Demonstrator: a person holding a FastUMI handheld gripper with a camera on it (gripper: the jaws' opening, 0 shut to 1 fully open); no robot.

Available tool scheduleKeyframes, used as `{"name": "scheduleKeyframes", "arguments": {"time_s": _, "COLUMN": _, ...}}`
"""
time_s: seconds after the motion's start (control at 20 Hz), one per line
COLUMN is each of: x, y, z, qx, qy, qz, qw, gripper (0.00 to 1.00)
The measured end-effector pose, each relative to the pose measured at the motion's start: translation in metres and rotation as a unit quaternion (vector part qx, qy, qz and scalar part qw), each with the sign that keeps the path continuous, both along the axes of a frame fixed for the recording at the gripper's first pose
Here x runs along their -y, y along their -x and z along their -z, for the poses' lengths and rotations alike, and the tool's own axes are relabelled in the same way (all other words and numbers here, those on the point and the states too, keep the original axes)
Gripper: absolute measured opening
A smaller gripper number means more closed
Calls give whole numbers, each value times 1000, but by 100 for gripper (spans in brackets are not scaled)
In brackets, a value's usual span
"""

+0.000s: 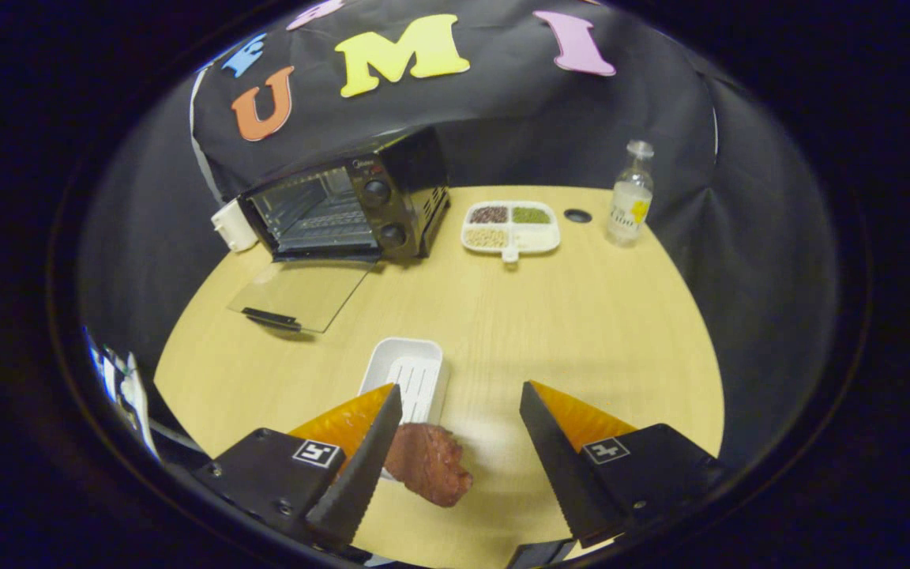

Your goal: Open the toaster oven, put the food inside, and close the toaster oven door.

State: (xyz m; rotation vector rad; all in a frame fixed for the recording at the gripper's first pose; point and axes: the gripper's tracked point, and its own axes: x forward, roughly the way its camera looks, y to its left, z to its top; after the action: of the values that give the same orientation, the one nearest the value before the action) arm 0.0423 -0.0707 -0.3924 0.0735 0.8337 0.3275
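Between the spread fingers of the gripper point(461, 419), nearer the left one, a reddish piece of food point(430, 463) lies on the bench point(565, 316) beside a white tray point(407, 371). It looks soft, light, perhaps slippery; grasp across its thick middle. Beyond, the toaster oven point(352, 207) stands open.

The gripper point(461, 399) stands with its fingers spread wide over the wooden table point(581, 332), a piece of meat point(428, 462) lying against the left finger beside a white tray point(407, 375), while the toaster oven point(340, 207) beyond has its glass door point(297, 294) folded down.
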Motion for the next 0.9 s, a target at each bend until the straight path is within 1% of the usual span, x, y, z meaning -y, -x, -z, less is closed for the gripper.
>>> {"name": "scheduleKeyframes", "arguments": {"time_s": 0.05, "x": -1, "y": 7, "z": 9, "qx": -24, "qy": -25, "qz": -3, "qw": 999, "gripper": 91}}
{"name": "scheduleKeyframes", "arguments": {"time_s": 0.1, "x": -6, "y": 13, "z": 17, "qx": -52, "qy": -59, "qz": -4, "qw": 997, "gripper": 87}}
{"name": "scheduleKeyframes", "arguments": {"time_s": 0.2, "x": -13, "y": 24, "z": 24, "qx": -105, "qy": -123, "qz": 4, "qw": 987, "gripper": 78}}
{"name": "scheduleKeyframes", "arguments": {"time_s": 0.3, "x": -13, "y": 28, "z": 28, "qx": -136, "qy": -162, "qz": 19, "qw": 977, "gripper": 69}}
{"name": "scheduleKeyframes", "arguments": {"time_s": 0.4, "x": -15, "y": 29, "z": 23, "qx": -154, "qy": -196, "qz": 24, "qw": 968, "gripper": 47}}
{"name": "scheduleKeyframes", "arguments": {"time_s": 0.5, "x": -17, "y": 31, "z": 21, "qx": -163, "qy": -209, "qz": 18, "qw": 964, "gripper": 28}}
{"name": "scheduleKeyframes", "arguments": {"time_s": 0.55, "x": -18, "y": 31, "z": 20, "qx": -165, "qy": -210, "qz": 16, "qw": 964, "gripper": 23}}
{"name": "scheduleKeyframes", "arguments": {"time_s": 0.65, "x": -19, "y": 31, "z": 15, "qx": -160, "qy": -204, "qz": 8, "qw": 966, "gripper": 19}}
{"name": "scheduleKeyframes", "arguments": {"time_s": 0.75, "x": -23, "y": 28, "z": 2, "qx": -153, "qy": -205, "qz": 2, "qw": 967, "gripper": 17}}
{"name": "scheduleKeyframes", "arguments": {"time_s": 0.9, "x": -28, "y": 20, "z": -27, "qx": -125, "qy": -216, "qz": 9, "qw": 968, "gripper": 17}}
